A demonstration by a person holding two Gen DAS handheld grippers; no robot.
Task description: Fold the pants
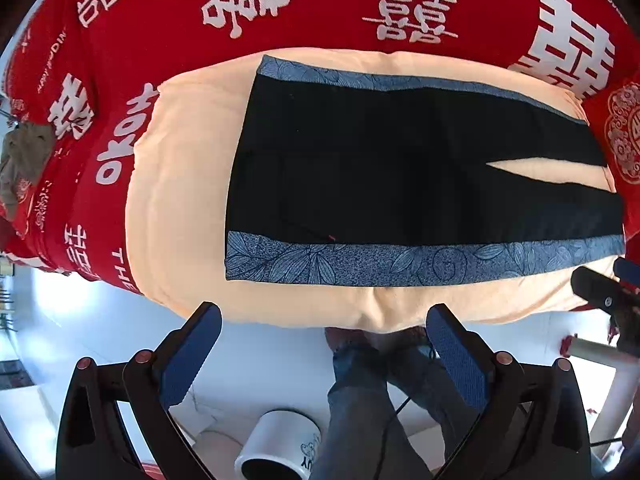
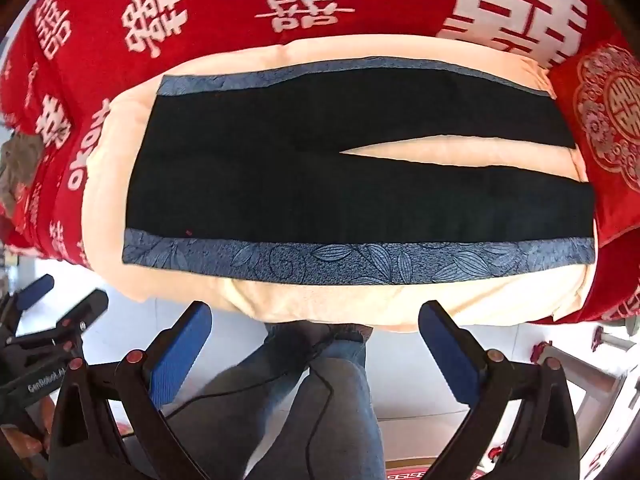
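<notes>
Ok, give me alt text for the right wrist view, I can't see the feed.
Black pants with blue leaf-patterned side bands lie flat and unfolded on a cream pad over a red bedspread, legs pointing right. The right tool hangs open and empty above the near edge.

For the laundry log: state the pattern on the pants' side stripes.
Blue with a dark leaf print on the side stripe; clearest in the right wrist view.

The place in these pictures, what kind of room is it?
Most likely a bedroom at home. A bed is covered by a red bedspread printed with white wedding characters, a cream quilt lies on top, and a matching red cushion sits at one end. Black pants lie flat on the quilt.
</notes>
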